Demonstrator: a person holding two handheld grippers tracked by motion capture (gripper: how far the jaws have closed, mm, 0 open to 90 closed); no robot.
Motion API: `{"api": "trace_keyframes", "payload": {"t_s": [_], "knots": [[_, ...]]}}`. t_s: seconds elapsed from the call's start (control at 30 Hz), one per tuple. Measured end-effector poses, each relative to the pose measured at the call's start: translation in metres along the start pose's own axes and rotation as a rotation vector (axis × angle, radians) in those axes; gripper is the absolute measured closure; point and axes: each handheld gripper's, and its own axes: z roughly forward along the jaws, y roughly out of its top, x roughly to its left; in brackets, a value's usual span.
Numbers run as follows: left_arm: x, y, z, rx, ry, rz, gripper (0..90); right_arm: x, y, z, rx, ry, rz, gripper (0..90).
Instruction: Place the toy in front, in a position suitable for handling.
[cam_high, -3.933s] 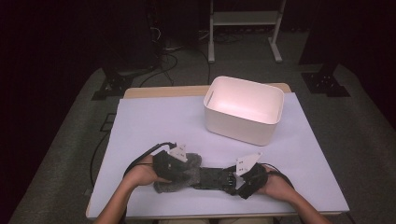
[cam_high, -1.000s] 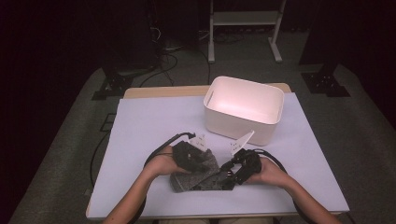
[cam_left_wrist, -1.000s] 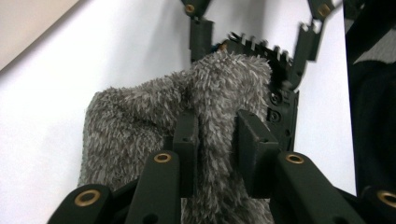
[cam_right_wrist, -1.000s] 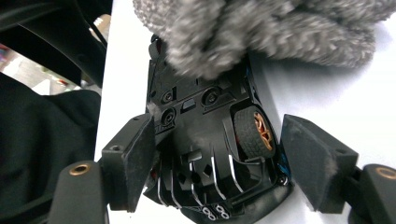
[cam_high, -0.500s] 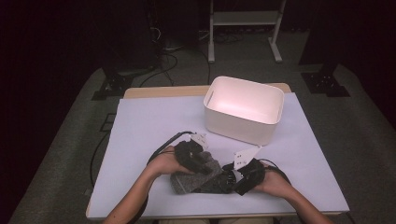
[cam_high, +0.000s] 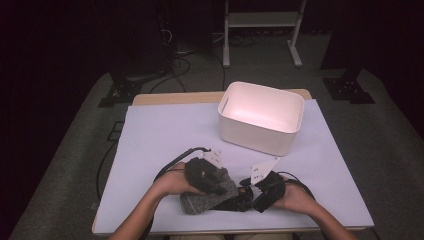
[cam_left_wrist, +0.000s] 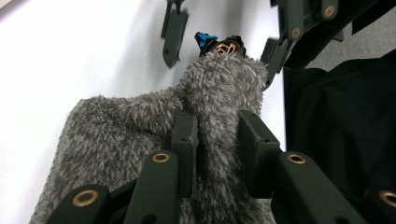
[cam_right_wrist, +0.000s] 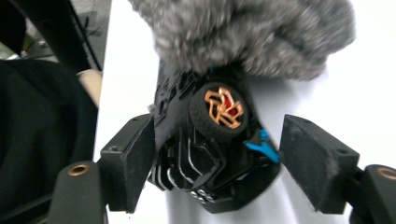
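A grey fuzzy pouch (cam_high: 200, 201) lies near the table's front edge with a black toy car (cam_high: 239, 198) sticking out of its mouth. My left gripper (cam_high: 216, 181) is shut on a fold of the pouch (cam_left_wrist: 219, 88), and its jaws have just been closing a little further on the fabric between the pads (cam_left_wrist: 184, 135). The car (cam_right_wrist: 219, 109) has an orange-spoked wheel and a blue part. It sits between the jaws of my right gripper (cam_right_wrist: 222, 135), which is open: the left pad lies against the car's side and the right pad stands clear of it. The right gripper (cam_high: 252, 194) faces the left one.
A white rectangular bin (cam_high: 260, 117) stands at the back right of the table (cam_high: 165, 135), which has a white cover. Cables trail from both grippers along the near side. Dark floor, cables and a stand lie beyond the far edge.
The right hand has drawn slightly to the right and toward the near edge. The left hand has stayed almost in place on the pouch.
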Motion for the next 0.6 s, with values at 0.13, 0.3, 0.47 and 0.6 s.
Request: {"api": "trace_keyframes", "payload": {"t_s": [0.13,0.3,0.47,0.6], "knots": [[-0.004,0.001,0.0,0.006,0.005,-0.012,71.5,0.004,-0.002,0.008,0.013,0.027,-0.019,34.4],[-0.008,0.002,0.0,0.018,0.006,-0.004,71.0,0.006,-0.002,0.009,0.012,0.066,-0.017,43.7],[-0.013,0.002,0.0,0.029,0.0,0.033,66.5,0.007,-0.003,0.01,0.014,0.074,-0.016,46.4],[-0.02,0.004,0.001,0.048,0.004,0.065,59.4,0.008,-0.004,0.01,0.009,0.075,-0.014,48.0]]}}
